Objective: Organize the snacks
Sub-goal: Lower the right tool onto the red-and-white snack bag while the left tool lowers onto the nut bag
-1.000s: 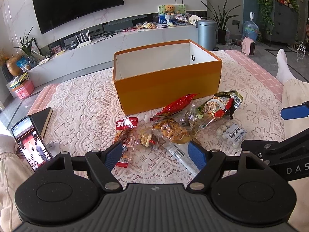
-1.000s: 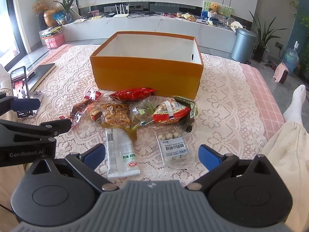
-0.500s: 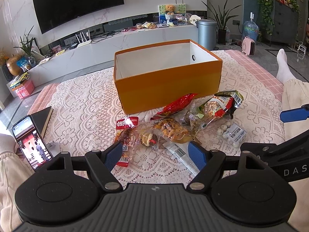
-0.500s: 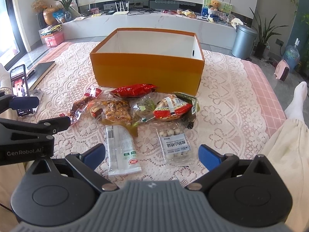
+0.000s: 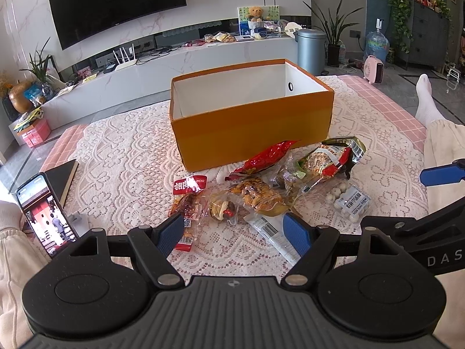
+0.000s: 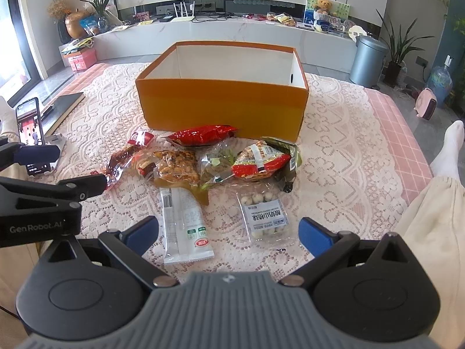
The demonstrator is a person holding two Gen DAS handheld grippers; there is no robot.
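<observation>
The left gripper (image 5: 235, 229) hangs with its jaws spread wide and nothing between them, low over the near side of the snack pile. The right gripper (image 6: 229, 232) is likewise wide open and empty, above the near edge of the lace cloth (image 6: 334, 157).

The right wrist view shows the long white sachet (image 6: 186, 226) whole, lying lengthwise toward the camera, with the clear pack of white balls (image 6: 263, 218) just beside it on the right, its label readable. In the left wrist view the sachet (image 5: 273, 232) is partly hidden behind a blue pad and the ball pack (image 5: 350, 202) sits toward the right edge of the pile. The left view alone gives the red-labelled meat snack (image 5: 187, 195) clearly, next to a small round wrapped sweet (image 5: 222, 209). Only the left view shows the television (image 5: 116, 3) almost whole.

The snacks lie in a loose heap on the cloth, just in front of the orange box (image 6: 223, 99): a glossy red packet (image 6: 202, 135) nearest the box wall, a clear bag of brown crisps (image 6: 177, 165) below it, a clear bag with green pieces (image 6: 216, 161) touching a red-and-green nut bag (image 6: 261, 160). The box stands open, white inside; what shows of its interior is bare. A phone (image 6: 27, 119) stands propped at the cloth's left edge, beside a dark book (image 5: 59, 180).
</observation>
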